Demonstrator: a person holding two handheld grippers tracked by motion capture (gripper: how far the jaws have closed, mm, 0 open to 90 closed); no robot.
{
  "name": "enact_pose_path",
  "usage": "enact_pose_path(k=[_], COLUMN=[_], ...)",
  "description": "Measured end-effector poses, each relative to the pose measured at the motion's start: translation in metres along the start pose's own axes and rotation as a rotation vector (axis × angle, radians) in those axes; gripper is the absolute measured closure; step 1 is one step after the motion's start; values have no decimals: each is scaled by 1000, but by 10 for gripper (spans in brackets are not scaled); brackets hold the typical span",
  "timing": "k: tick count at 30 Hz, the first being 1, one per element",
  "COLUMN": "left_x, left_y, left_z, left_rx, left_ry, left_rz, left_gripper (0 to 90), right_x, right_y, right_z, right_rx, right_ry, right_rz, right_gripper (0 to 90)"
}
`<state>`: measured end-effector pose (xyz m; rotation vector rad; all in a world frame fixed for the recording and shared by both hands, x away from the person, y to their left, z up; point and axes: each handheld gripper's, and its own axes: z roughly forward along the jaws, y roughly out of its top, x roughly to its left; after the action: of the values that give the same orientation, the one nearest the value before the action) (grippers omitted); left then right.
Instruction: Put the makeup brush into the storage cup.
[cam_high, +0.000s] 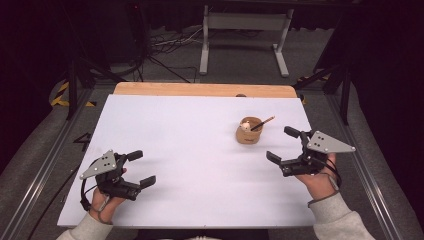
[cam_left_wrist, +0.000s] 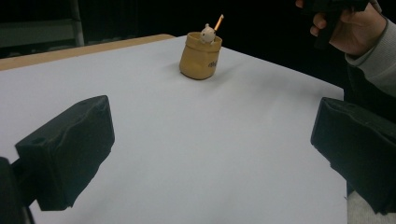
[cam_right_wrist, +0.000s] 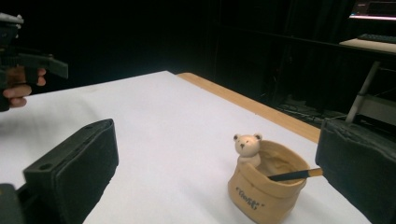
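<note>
A small tan pot (cam_high: 248, 131) stands on the white table top (cam_high: 190, 150) toward the right; a little bear figure (cam_right_wrist: 247, 145) perches on its rim and a pencil (cam_right_wrist: 294, 175) leans out of it. In the left gripper view the pot (cam_left_wrist: 201, 56) is far ahead. My right gripper (cam_high: 283, 146) hovers open just right of the pot, nothing between its jaws. Low at the left, my left gripper (cam_high: 141, 169) is open too and holds nothing.
A wooden strip (cam_high: 205, 89) runs along the table's far edge. Beyond it stand a metal desk frame (cam_high: 245, 35) and cables on the floor. Metal rails flank the table on both sides.
</note>
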<state>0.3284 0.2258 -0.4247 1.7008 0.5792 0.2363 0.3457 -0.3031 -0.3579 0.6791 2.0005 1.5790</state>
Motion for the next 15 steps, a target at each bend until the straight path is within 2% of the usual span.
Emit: enact_pose_path(k=[4, 10, 15], left_x=[0, 1, 0], left_y=[-3, -7, -9], left_z=[-1, -1, 0], left_rx=[-2, -13, -12], left_ry=[4, 4, 8], left_rz=[9, -5, 1], left_gripper=[5, 5, 5], right_x=[6, 10, 14], right_y=[-11, -26, -40], right_z=[1, 2, 4], right_rx=[1, 2, 1], right_ry=[19, 25, 31], right_rz=[0, 11, 17], right_gripper=[0, 0, 0])
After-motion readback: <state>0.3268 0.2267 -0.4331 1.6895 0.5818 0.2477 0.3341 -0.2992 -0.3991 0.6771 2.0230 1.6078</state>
